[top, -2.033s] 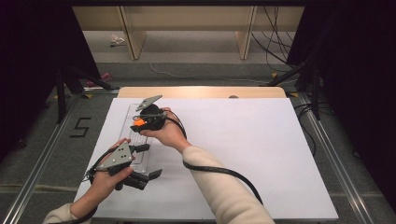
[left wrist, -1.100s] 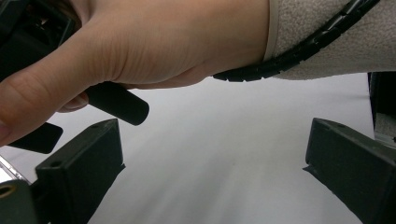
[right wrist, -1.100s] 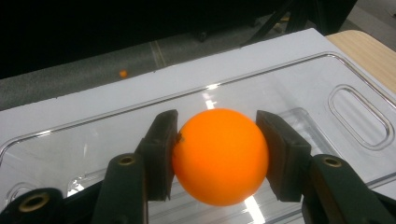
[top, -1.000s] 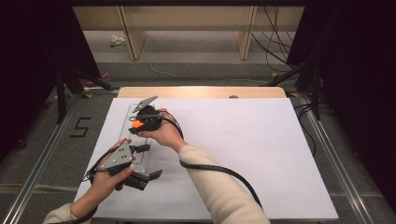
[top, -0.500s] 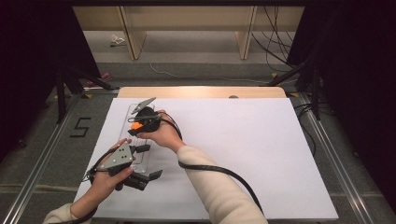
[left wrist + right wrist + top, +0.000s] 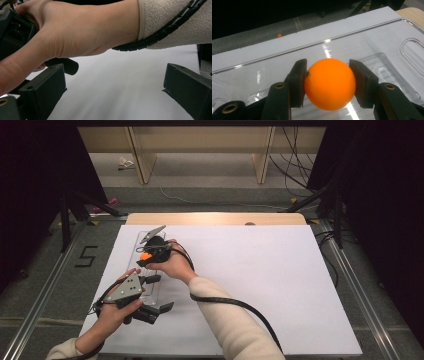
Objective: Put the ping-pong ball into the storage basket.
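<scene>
Right gripper view: the right gripper (image 6: 329, 85) has its jaws clamped on an orange ball (image 6: 330, 83), one pad pressed to each side, so the ball sits squarely between them. Beneath the jaws lies a clear plastic tray (image 6: 384, 42) with moulded hollows, resting on the white sheet that covers the bench (image 6: 262, 53).

In the high view the right gripper (image 6: 146, 256) holds the ball (image 6: 145, 255) over the tray (image 6: 141, 240), near the bench's left edge. The left gripper (image 6: 159, 292) sits nearer the person, its jaws spread wide apart with nothing between them. In the left gripper view, the person's right hand (image 6: 75, 32) and sleeve (image 6: 170, 22) lie just beyond those jaws.
</scene>
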Demonstrator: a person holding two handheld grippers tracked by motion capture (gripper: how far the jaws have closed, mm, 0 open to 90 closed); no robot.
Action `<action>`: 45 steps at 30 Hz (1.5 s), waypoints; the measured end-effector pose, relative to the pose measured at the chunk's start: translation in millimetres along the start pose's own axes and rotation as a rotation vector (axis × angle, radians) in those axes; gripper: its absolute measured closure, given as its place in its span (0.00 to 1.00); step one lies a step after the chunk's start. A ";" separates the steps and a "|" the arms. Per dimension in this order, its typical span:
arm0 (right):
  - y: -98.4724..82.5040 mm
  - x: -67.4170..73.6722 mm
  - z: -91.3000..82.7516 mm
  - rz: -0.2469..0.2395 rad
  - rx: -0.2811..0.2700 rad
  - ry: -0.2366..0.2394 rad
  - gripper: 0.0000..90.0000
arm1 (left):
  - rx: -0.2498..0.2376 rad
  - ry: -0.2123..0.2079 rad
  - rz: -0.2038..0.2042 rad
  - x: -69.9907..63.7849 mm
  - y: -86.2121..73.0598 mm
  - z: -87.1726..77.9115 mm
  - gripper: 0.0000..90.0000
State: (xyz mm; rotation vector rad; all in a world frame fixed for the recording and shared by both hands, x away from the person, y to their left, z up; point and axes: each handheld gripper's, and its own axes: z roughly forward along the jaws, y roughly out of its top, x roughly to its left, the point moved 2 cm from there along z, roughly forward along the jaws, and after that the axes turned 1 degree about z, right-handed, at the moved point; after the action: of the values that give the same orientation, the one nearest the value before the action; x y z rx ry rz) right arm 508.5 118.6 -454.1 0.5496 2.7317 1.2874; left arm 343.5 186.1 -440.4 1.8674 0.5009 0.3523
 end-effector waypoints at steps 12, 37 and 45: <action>-3.3 0.5 4.9 0.000 0.015 0.002 0.57 | 0.000 -0.001 0.000 -0.1 0.1 0.1 0.04; -1.7 -4.6 -7.1 0.046 -0.087 -0.022 0.24 | 0.000 0.001 0.001 -0.3 0.2 0.3 0.04; -4.2 -8.6 -20.4 0.042 -0.123 -0.038 0.18 | -0.002 0.001 0.001 -0.4 0.4 0.2 0.04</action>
State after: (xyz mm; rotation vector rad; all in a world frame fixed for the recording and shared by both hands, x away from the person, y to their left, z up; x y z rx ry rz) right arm 511.0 98.2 -444.9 0.6158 2.6025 1.4278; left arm 343.4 185.6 -440.2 1.8659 0.5002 0.3546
